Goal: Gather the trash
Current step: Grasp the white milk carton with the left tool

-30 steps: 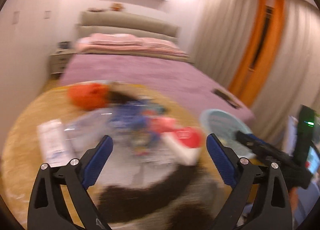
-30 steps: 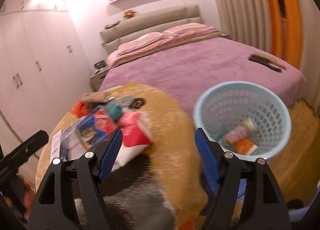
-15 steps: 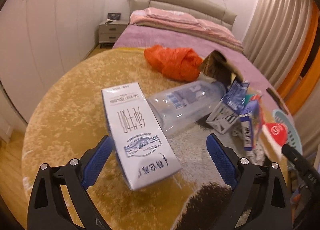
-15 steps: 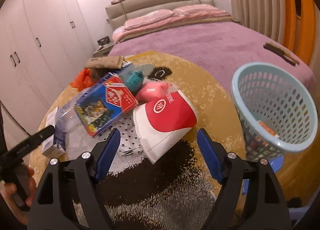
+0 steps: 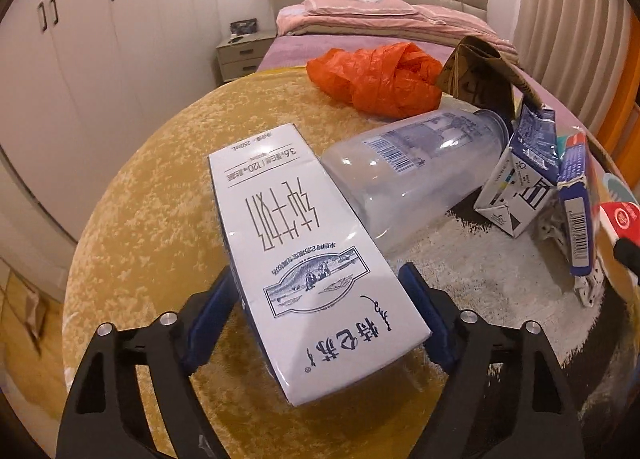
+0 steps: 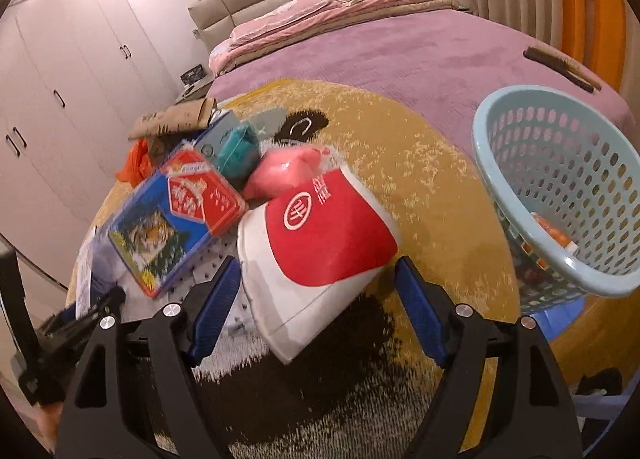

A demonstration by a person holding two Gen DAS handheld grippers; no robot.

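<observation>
Left gripper (image 5: 320,299): jaws closed partway around the white milk carton (image 5: 304,255), blue pads flush against both its sides; carton lay flat on the round yellow rug (image 5: 152,219), long axis running toward 11 o'clock. At 1 o'clock from the carton a clear plastic bottle (image 5: 416,175) lay on its side, touching it. Beyond that at 12 o'clock, orange plastic bag (image 5: 376,79); torn blue-white carton (image 5: 524,179) at 3 o'clock of the bottle.

Right gripper (image 6: 316,299): jaws wide open, straddling a red-and-white paper cup (image 6: 320,255) lying on its side; left pad just beside it, right pad apart, no grip visible. Blue-red tiger box (image 6: 176,219) at 9 o'clock of the cup, pink bag (image 6: 284,171) at 12. Light-blue trash basket (image 6: 560,195) at 3 o'clock, some trash inside.
</observation>
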